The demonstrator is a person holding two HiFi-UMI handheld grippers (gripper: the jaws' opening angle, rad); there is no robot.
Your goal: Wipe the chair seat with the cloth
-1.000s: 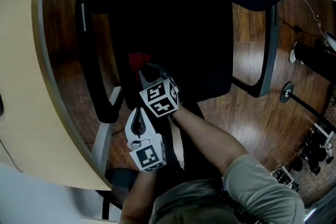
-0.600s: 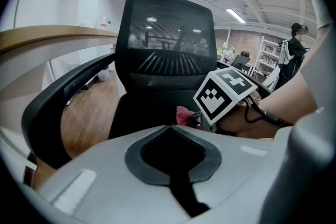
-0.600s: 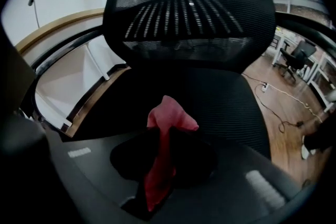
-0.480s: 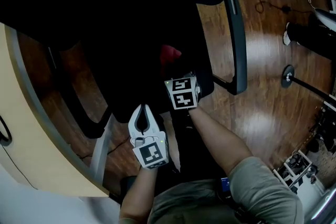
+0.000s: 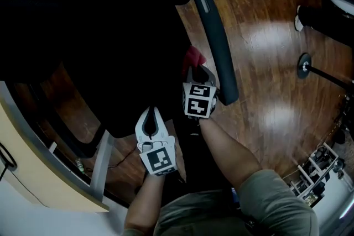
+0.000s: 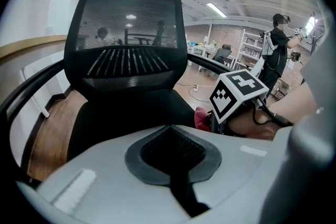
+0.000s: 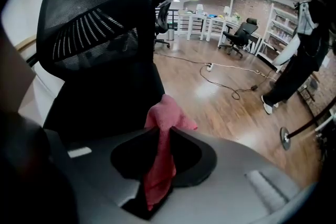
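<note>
The black chair seat [image 5: 127,63] fills the upper left of the head view, under its mesh backrest [image 6: 126,39]. My right gripper [image 5: 194,70] is shut on a red cloth [image 5: 193,56] at the seat's right edge, beside the right armrest [image 5: 215,47]. In the right gripper view the cloth [image 7: 164,123] is pinched between the jaws and bunches out past the gripper's tip [image 7: 160,131], over the seat [image 7: 105,97]. My left gripper [image 5: 150,112] sits at the seat's front edge, shut and holding nothing. In its own view the tips [image 6: 169,127] meet above the seat [image 6: 131,113].
A light wooden desk [image 5: 33,174] curves along the lower left, close to the chair. Glossy wood floor [image 5: 265,91] lies to the right, with a round stand base [image 5: 303,65], cables and a rack [image 5: 321,168]. A person [image 6: 275,55] stands in the background.
My right gripper has carried the cloth across the seat from left of centre to the right edge by the armrest. The left gripper has shifted along the seat's front edge, still shut.
</note>
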